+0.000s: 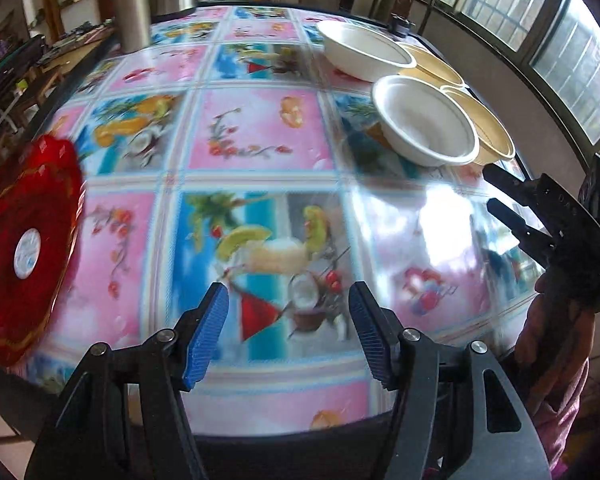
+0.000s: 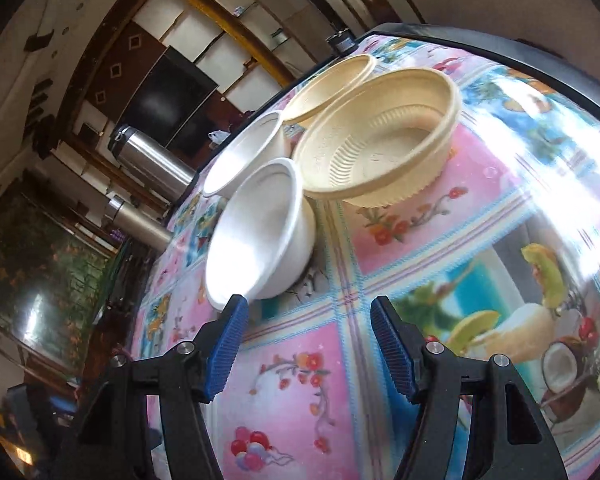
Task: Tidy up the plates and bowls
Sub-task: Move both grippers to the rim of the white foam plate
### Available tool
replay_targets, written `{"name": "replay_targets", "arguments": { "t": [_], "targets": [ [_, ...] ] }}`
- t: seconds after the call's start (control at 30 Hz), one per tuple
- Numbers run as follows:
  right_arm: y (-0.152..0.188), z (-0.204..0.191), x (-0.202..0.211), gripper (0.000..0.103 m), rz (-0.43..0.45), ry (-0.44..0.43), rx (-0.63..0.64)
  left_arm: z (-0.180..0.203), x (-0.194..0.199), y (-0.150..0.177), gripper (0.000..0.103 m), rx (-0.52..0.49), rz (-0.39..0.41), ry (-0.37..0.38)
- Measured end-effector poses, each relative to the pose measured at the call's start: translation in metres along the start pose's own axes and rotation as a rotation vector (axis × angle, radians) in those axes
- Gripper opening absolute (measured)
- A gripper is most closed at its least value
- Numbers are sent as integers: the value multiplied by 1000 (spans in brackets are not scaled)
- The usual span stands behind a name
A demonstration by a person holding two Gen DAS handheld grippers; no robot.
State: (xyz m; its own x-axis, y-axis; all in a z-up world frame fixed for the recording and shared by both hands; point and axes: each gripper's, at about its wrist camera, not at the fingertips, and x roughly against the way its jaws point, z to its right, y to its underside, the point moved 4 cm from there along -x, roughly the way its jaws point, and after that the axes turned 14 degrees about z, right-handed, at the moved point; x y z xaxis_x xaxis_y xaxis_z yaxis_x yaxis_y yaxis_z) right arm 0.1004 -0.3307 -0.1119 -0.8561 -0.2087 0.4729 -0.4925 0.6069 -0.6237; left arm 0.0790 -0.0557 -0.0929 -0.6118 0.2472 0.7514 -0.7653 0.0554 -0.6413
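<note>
Looks like the sorting is only just getting going here. The four bowls are all sitting bunched along the far right edge of the table (image 1: 260,136): the near white bowl (image 2: 260,232), the far white bowl (image 2: 244,152) just behind it, the near tan bowl (image 2: 376,136) touching the near white one, and the far tan bowl (image 2: 328,88) tucked behind that. None of them seem to be nested yet, they're just crowding each other. The red plate (image 1: 24,248) is lying way off on the table's left edge, well apart from the bowls, and it's pretty blurry in the left wrist view.

The right gripper (image 2: 306,344) is hanging just in front of the near white bowl with its jaws spread wide and nothing between them; its left finger (image 2: 228,344) is lining up right under the bowl's near rim. The left gripper (image 1: 288,332) is hovering over the middle of the table, jaws also apart and carrying nothing.

My guess is the step in hand is the right one going in for that near white bowl. Next move needs one finger inside the rim and one outside, then a pinch on the wall. It looks like thin, light stuff, so squeezing hard could buckle it, and nudging it could shove the tan one.
</note>
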Motion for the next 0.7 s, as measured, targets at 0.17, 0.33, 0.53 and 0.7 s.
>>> {"name": "replay_targets", "arguments": {
  "t": [0.17, 0.33, 0.53, 0.7],
  "targets": [
    [-19, -11, -10, 67, -45, -71, -70, 13, -10, -44, 62, 7, 29, 46],
    [-33, -12, -20, 67, -45, -90, -111, 0, -15, -77, 64, 86, 57, 57],
    [-35, -6, -29, 67, 5, -77, -117, -13, -37, -93, 70, 203, 21, 84],
    [-32, 11, -43, 68, -35, -103, -202, -2, -72, -106, 70, 323, -41, 182]
  ]
}}
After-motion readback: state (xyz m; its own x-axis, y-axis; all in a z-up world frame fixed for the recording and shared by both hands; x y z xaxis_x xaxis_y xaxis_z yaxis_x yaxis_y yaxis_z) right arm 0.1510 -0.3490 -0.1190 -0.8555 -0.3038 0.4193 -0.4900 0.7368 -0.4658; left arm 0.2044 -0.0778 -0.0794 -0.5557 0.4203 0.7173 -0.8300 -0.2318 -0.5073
